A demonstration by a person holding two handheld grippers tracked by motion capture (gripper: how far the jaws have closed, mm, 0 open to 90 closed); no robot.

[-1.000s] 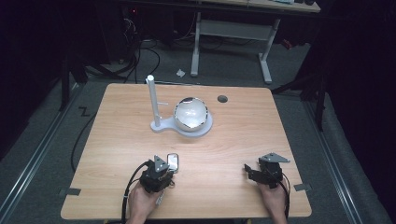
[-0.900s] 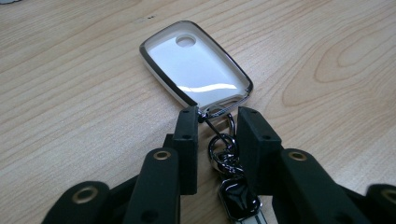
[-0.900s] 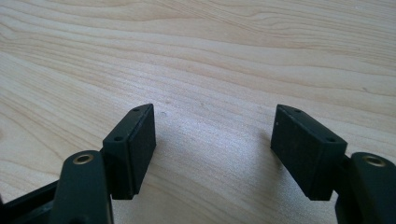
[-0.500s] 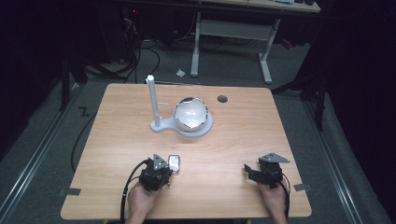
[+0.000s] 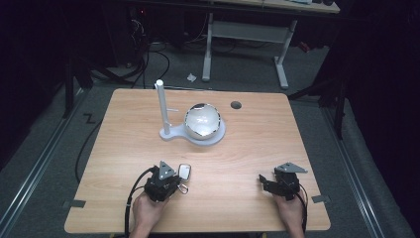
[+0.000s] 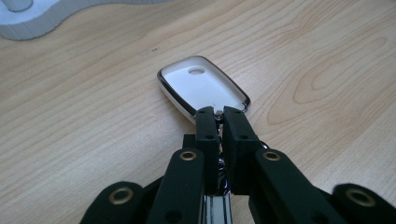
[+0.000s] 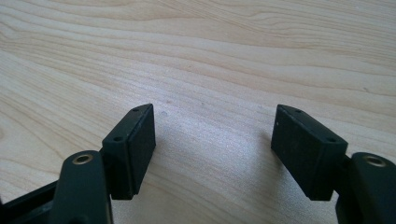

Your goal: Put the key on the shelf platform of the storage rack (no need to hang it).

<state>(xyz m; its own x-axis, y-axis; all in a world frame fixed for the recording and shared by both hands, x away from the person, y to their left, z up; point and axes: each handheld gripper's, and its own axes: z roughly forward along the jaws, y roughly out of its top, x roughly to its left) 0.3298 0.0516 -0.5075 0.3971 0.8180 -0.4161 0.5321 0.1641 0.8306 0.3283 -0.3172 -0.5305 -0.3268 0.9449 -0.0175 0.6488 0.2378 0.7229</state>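
A white key fob (image 5: pixel 184 171) with a chrome rim lies flat on the wooden table (image 5: pixel 247 148) near the front left. In the left gripper view the key fob (image 6: pixel 203 88) sits just ahead of the black jaws. My left gripper (image 6: pixel 216 112) has just been closing and is now shut, pinching the metal ring at the fob's near end. From above, the left gripper (image 5: pixel 179 183) rests low on the table in a hand. My right gripper (image 5: pixel 262 181) sits at the front right, and the right gripper (image 7: pixel 215 140) stands open over bare wood with nothing between its pads.
A white stand (image 5: pixel 198 136) with an upright post (image 5: pixel 161 106) and a shiny glass ball (image 5: pixel 202 120) is at the table's middle back. A round cable hole (image 5: pixel 236 105) lies behind it. A corner of the stand's base (image 6: pixel 37 23) is far ahead of the left gripper.
The left gripper's jaws have come together at the near end of the key fob. Both hands have stayed roughly where they were.
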